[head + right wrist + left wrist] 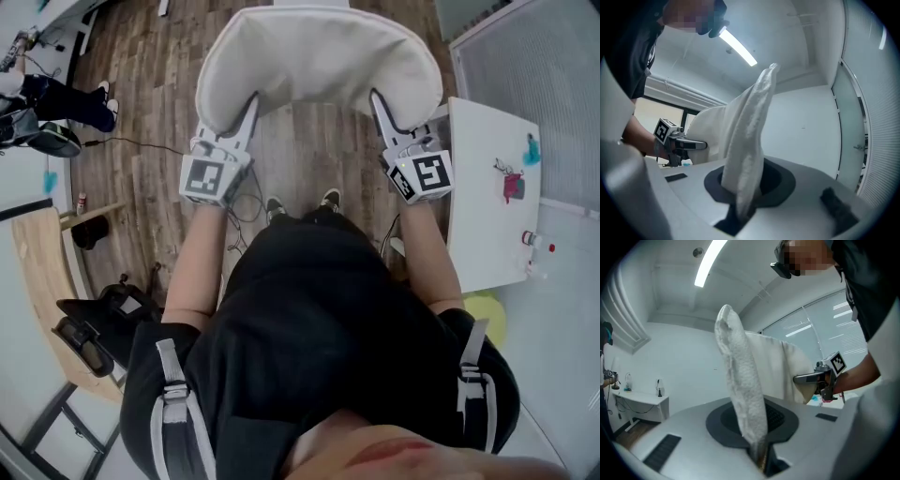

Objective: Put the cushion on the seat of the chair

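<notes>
The white fleecy cushion hangs in the air over the wooden floor, held by its near edge at both ends. My left gripper is shut on the cushion's left corner, and the fabric rises out of its closed jaws. At the other end my right gripper is shut on the right corner, where the cloth stands up from its jaws. Each gripper view shows the other gripper across the cushion. I cannot make out a chair in any view.
A white table with small items stands close on the right, in front of a frosted partition. A wooden board and black gear lie at the left. Another person's legs show at the far left. Cables cross the floor.
</notes>
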Tool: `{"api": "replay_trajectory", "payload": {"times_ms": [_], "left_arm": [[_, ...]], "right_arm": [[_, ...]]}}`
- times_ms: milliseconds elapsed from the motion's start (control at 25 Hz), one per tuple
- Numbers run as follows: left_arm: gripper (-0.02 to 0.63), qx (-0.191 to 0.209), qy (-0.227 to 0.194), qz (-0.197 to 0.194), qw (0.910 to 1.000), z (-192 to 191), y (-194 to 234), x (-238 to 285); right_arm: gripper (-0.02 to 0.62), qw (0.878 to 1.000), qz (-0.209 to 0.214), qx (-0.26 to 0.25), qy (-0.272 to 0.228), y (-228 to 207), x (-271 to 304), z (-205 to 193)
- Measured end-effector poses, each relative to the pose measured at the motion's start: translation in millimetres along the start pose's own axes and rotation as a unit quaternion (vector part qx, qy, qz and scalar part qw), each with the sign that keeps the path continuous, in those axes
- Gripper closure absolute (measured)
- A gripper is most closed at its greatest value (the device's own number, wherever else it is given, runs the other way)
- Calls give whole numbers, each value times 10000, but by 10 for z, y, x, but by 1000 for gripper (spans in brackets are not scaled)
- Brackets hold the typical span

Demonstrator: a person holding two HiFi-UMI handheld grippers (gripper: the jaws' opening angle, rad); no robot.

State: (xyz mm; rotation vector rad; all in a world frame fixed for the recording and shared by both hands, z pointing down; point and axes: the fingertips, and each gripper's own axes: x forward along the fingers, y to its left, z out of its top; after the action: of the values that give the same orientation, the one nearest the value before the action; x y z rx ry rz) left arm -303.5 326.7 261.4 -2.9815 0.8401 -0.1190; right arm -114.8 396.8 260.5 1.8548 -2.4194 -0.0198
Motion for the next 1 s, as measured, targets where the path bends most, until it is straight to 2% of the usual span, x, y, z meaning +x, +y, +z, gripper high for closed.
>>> {"api": "replay_trajectory", "payload": {"times_ms": [680,1000], "left_arm": [[549,29,69,110,9999,1,-501,469],[549,-27,114,217,9997,-64,-391,685]], "right_arm": [[545,9995,275,173,-25,-671,-261,-164],[545,9991,382,183,30,-842,-81,-222]]}}
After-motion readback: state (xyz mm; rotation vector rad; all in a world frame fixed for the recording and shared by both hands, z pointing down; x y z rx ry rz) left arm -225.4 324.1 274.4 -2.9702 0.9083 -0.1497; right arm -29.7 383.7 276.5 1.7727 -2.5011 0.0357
